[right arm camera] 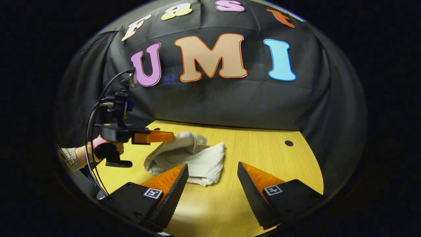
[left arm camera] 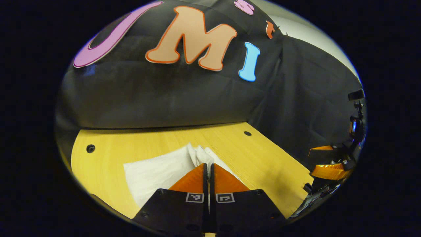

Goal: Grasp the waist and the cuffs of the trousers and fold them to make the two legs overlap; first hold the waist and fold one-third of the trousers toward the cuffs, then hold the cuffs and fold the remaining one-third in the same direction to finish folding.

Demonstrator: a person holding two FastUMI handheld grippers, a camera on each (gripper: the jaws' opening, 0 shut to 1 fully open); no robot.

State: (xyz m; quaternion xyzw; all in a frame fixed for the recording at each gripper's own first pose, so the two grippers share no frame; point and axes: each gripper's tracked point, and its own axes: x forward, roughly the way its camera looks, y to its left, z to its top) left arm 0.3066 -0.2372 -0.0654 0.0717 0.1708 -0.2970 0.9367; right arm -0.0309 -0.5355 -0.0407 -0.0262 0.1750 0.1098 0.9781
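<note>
The left gripper point(left arm camera: 209, 169) has its jaws drawn together with a bunched ridge of white cloth sprouting just beyond the tips, so it looks clamped on the trousers point(left arm camera: 158, 172), which spread pale and flat across the tabletop point(left arm camera: 263, 154) to one side of it. From the right gripper view you catch that same left gripper point(right arm camera: 169, 136) reaching in level, a hand point(right arm camera: 105, 144) on its handle, lifting one edge of the trousers point(right arm camera: 197, 158) so the cloth humps up beneath its tip while the rest lies rumpled and partly doubled on the tabletop point(right arm camera: 263, 148). And the right gripper point(right arm camera: 212, 174)? Jaws spread wide, nothing between them, hovering just in front of the trousers' near edge, one finger close to the cloth but not biting it. Which end the left gripper has, waist or cuff, can't be told from this bundle; the garment is too bunched to read. The judgement here: we're in a fold, one side of the cloth raised and ready to travel, the other side not yet gripped. The next move calls for the right gripper to close on the matching corner of that same edge, so both lift together and carry it evenly over the part lying flat. The risk, if only one corner goes, is a skewed, twisted fold; soft fabric like this sags and drags, so the lift wants to be level and the lay-down smooth.
</note>
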